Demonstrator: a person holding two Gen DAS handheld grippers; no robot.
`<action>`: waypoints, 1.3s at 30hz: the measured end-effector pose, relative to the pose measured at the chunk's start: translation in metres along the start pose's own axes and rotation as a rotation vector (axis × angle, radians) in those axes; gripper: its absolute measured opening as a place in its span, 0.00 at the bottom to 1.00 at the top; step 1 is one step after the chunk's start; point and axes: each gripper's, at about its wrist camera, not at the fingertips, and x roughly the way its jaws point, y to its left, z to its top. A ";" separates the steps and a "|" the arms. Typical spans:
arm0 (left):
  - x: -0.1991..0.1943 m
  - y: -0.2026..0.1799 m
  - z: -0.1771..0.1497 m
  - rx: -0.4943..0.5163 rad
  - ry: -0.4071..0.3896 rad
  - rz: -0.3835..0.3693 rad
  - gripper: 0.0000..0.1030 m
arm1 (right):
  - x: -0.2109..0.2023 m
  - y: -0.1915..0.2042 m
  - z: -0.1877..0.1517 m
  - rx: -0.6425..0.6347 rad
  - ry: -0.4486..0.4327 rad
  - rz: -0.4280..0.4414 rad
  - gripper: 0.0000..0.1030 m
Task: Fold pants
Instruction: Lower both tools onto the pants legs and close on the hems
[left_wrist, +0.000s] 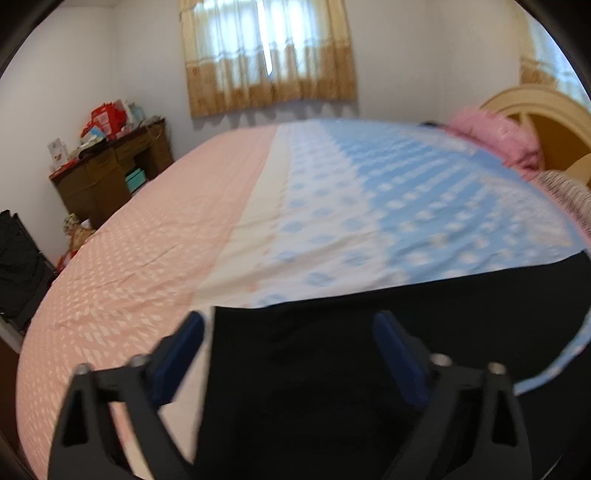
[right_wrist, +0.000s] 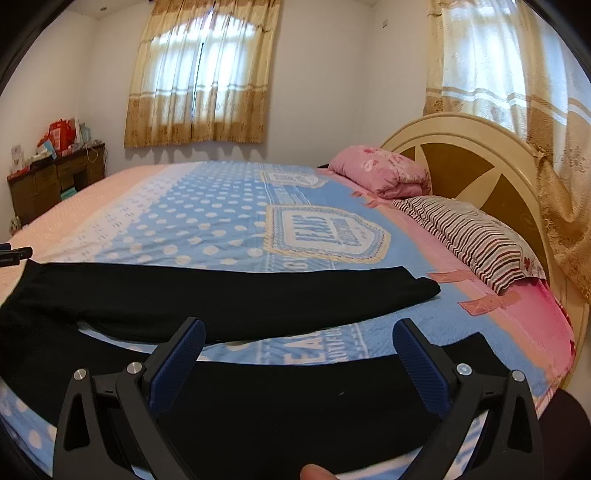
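Observation:
Black pants (right_wrist: 229, 295) lie flat on the bed with both legs spread toward the headboard; the far leg ends near the striped pillow, the near leg (right_wrist: 295, 398) runs under my right gripper. My right gripper (right_wrist: 297, 332) is open and empty above the near leg. In the left wrist view the pants' waist end (left_wrist: 332, 369) lies between the fingers of my left gripper (left_wrist: 290, 325), which is open and holds nothing. The left gripper's tip also shows in the right wrist view (right_wrist: 14, 254) at the far left.
The bed (right_wrist: 207, 221) has a blue dotted and pink sheet. A pink folded quilt (right_wrist: 380, 173), a striped pillow (right_wrist: 472, 236) and the headboard (right_wrist: 480, 155) are at the right. A cluttered brown desk (left_wrist: 110, 173) stands by the far wall.

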 end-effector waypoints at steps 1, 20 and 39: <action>0.011 0.008 0.001 -0.003 0.023 0.008 0.71 | 0.005 -0.005 0.001 0.003 0.008 0.002 0.99; 0.066 0.066 -0.006 -0.209 0.153 -0.243 0.55 | 0.121 -0.061 0.019 0.148 0.232 0.053 0.81; 0.092 0.063 -0.009 -0.166 0.226 -0.194 0.46 | 0.153 -0.095 0.030 0.181 0.262 0.023 0.81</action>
